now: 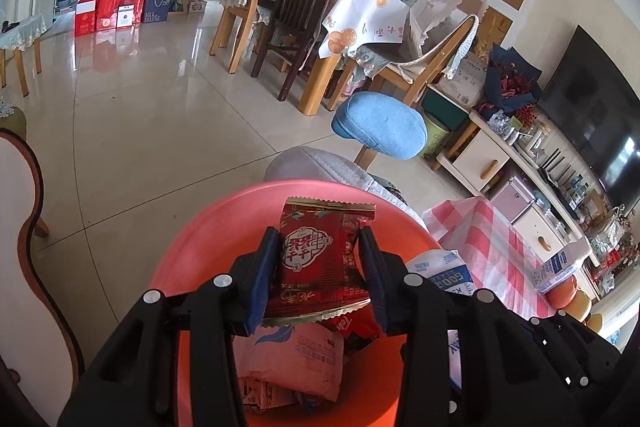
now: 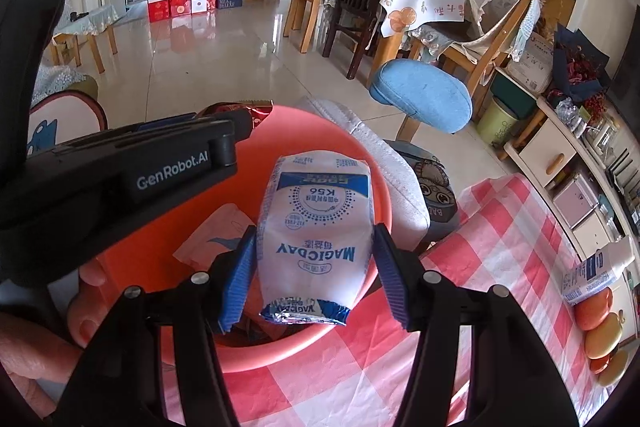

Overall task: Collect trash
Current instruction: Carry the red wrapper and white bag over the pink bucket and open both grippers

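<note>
- Your left gripper (image 1: pixel 320 267) is clamped on a red wrapper (image 1: pixel 320 259), pads pressing its two side edges; the foil bows between them.
- Your right gripper (image 2: pixel 316 267) grips a white pouch (image 2: pixel 316 227) across its middle, both blue pads touching its sides.
- Both pieces hang over the orange bin (image 1: pixel 224 227), which already holds a pink packet (image 1: pixel 296 359) and other scraps. The bin stands at the left edge of the checked cloth (image 2: pixel 500 219).
- The wrapper looks empty, light and crinkly: it should fall freely, though foil may cling to a pad. A side-edge pinch like yours suits it.
- The pouch looks puffed and soft, with a slick film; a grip at the waist seems right, since the crimped ends would slip.
- To the right on the cloth, near the fruit (image 2: pixel 600 315), a small carton (image 2: pixel 596 271) lies on its side. It looks stiff and light; I would take it across its flat faces.
- Your gripper bodies sit close together, so I would let go one side at a time.
</note>
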The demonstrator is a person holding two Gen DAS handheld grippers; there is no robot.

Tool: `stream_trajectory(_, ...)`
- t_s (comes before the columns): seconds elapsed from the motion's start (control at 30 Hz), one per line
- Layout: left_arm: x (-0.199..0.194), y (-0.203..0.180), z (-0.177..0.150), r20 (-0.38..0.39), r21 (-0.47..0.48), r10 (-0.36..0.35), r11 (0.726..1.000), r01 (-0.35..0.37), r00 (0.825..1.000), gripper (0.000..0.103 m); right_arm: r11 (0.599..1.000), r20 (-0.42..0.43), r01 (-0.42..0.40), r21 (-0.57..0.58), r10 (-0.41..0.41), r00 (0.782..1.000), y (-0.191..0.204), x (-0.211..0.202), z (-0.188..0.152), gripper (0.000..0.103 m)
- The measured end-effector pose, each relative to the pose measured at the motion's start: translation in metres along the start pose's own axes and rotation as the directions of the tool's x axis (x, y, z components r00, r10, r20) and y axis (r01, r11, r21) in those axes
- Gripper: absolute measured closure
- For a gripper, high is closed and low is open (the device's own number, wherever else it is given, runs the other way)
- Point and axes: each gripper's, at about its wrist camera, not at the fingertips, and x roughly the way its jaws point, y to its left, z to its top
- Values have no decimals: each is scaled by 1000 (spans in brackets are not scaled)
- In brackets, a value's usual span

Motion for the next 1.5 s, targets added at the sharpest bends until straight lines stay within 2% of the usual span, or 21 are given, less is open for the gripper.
stream_trajectory(0.77,11,1,-9,-30,-6,25,1000,-25,999,60,999,-23,15,-45,-16,1000,1,14,-4,45)
stream_trajectory(0.83,11,2,-10,-22,-10,53,999,-53,998,54,998,-25,11,-56,-12,1000,3,15,-5,42)
stream_trajectory(0.87,10,1,-10,-19,-13,62,998,-62,998,39,998,-19,12,-63,-13,1000,4,15,-7,40)
stream_trajectory(0.9,10,1,-11,-15,-15,78,997,-78,997,26,998,-11,11,-69,-11,1000,5,14,-8,33)
stream_trajectory(0.93,9,-1,-11,-9,-11,89,996,-89,996,22,997,-6,15,-73,-16,1000,6,12,-8,23)
stream_trajectory(1.0,7,-4,-10,5,-1,90,996,-90,996,21,994,12,68,-80,-67,998,7,10,-11,14)
stream_trajectory(1.07,6,-5,-10,3,3,91,996,-91,996,17,996,11,63,-69,-62,998,4,8,-15,14)
stream_trajectory(1.23,3,-8,-11,4,0,77,997,-77,997,16,996,40,86,17,-87,995,-18,-4,-24,14)
stream_trajectory(1.5,-3,-25,-15,14,48,54,997,-55,998,14,983,53,109,150,-118,992,-55,-26,-40,14)
